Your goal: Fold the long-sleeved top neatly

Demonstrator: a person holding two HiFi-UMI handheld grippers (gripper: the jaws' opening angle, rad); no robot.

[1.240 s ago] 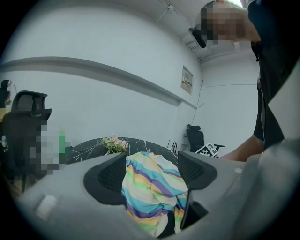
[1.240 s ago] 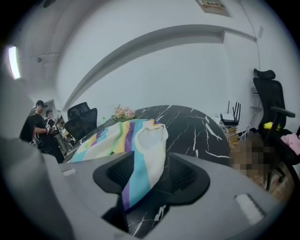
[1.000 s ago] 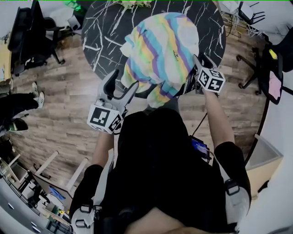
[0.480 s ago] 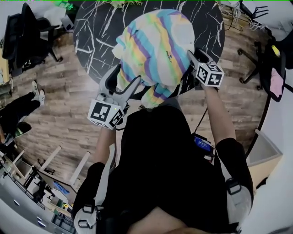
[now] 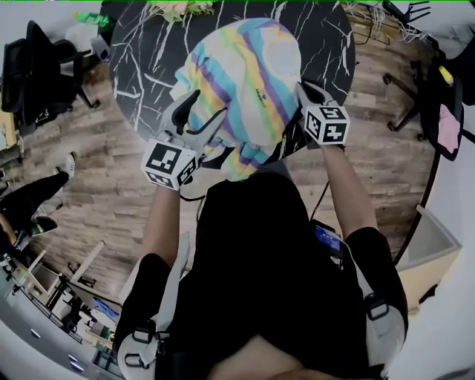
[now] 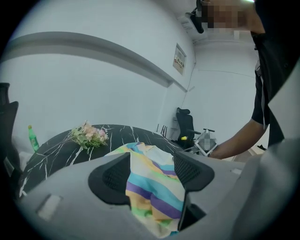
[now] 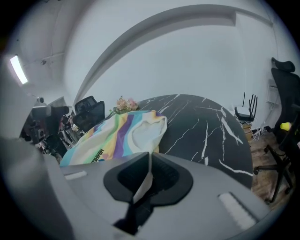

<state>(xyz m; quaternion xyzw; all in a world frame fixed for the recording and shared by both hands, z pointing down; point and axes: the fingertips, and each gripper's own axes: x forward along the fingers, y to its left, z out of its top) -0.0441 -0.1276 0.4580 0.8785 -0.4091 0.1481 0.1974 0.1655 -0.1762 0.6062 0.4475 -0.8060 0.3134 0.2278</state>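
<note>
A pastel striped long-sleeved top [image 5: 249, 74] lies bunched on the round black marble table [image 5: 319, 30]. My left gripper [image 5: 206, 110] is at the top's near left edge. In the left gripper view its jaws [image 6: 152, 171] stand wide with the striped cloth [image 6: 157, 197] hanging between them; they have just been closing a little, and the pads do not press. At the top's right edge my right gripper [image 5: 300, 87] has just closed. A thin fold of the top [image 7: 117, 133] is pinched between its pads [image 7: 149, 161].
A bunch of flowers [image 5: 178, 7] lies at the table's far edge, with a green bottle [image 6: 31, 137] beside it. Office chairs stand at the left [image 5: 37, 67] and the right [image 5: 423, 111] on the wooden floor. Another person's legs [image 5: 22, 200] show at the far left.
My left gripper has moved forward to the top's near left edge, and cloth now sits between its jaws. The right gripper's jaws have shut on the top's right edge.
</note>
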